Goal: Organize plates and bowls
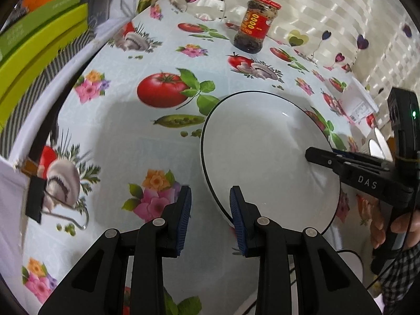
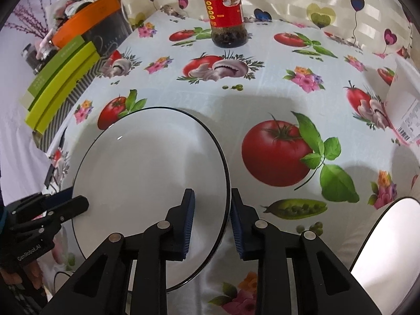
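A white plate [image 1: 262, 152] with a thin black rim lies over the vegetable-print tablecloth [image 1: 131, 136]. In the left wrist view my left gripper [image 1: 210, 204] straddles the plate's near-left rim, one blue pad inside the dish and one outside, shut on it. My right gripper [image 1: 315, 155] comes in from the right and pinches the opposite rim. In the right wrist view the plate [image 2: 147, 170] fills the lower left. There the right gripper [image 2: 212, 207] has the plate's right rim between its pads, and the left gripper [image 2: 71, 199] clamps the far-left edge. Whether the plate rests on the cloth is unclear.
A red-labelled jar [image 2: 225, 13] stands at the back of the table. Green and orange boxes [image 2: 60, 78] are stacked at the left edge. A second white dish [image 2: 388, 249] sits at the lower right, a printed paper [image 2: 404, 110] at the right. A black binder clip [image 1: 35, 199] holds the cloth.
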